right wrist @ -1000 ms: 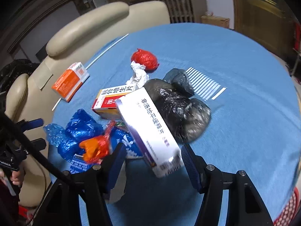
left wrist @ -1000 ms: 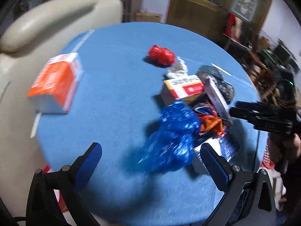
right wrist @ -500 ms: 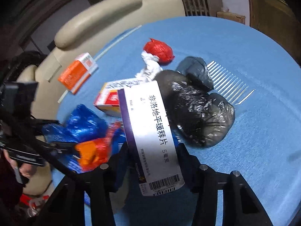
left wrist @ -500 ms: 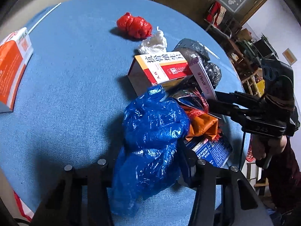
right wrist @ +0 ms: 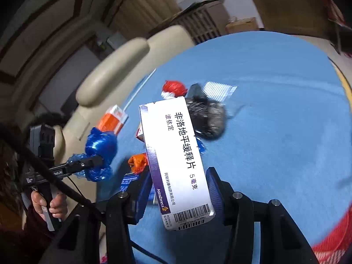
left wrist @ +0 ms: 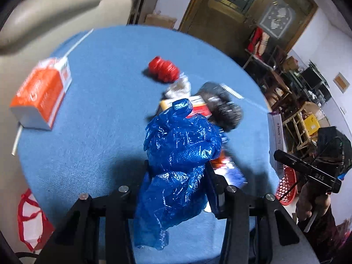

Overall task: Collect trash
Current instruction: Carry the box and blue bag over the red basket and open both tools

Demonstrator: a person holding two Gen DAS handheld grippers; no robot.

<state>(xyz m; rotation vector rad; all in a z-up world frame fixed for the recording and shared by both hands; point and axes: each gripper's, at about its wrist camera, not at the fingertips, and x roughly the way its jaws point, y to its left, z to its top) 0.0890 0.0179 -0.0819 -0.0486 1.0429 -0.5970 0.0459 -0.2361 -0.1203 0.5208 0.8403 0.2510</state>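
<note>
My left gripper (left wrist: 179, 171) is shut on a crumpled blue plastic bag (left wrist: 178, 154) and holds it above the round blue table (left wrist: 99, 110). My right gripper (right wrist: 179, 187) is shut on a white and purple medicine box (right wrist: 176, 158), lifted off the table. The same box (left wrist: 276, 140) shows at the right in the left wrist view, and the blue bag (right wrist: 99, 151) at the left in the right wrist view. On the table lie a red bag ball (left wrist: 162, 71), a black plastic bag (right wrist: 206, 116), a red and yellow box (left wrist: 198, 106) and an orange wrapper (right wrist: 137, 162).
An orange and white box (left wrist: 41, 94) lies at the table's left edge by a beige chair (left wrist: 55, 15). A red basket (left wrist: 286, 184) stands below the table's right side. A white comb-like strip (right wrist: 220, 90) lies behind the black bag.
Both grippers have risen from the pile. The left carries the blue bag up off the table; the right carries the medicine box up and back.
</note>
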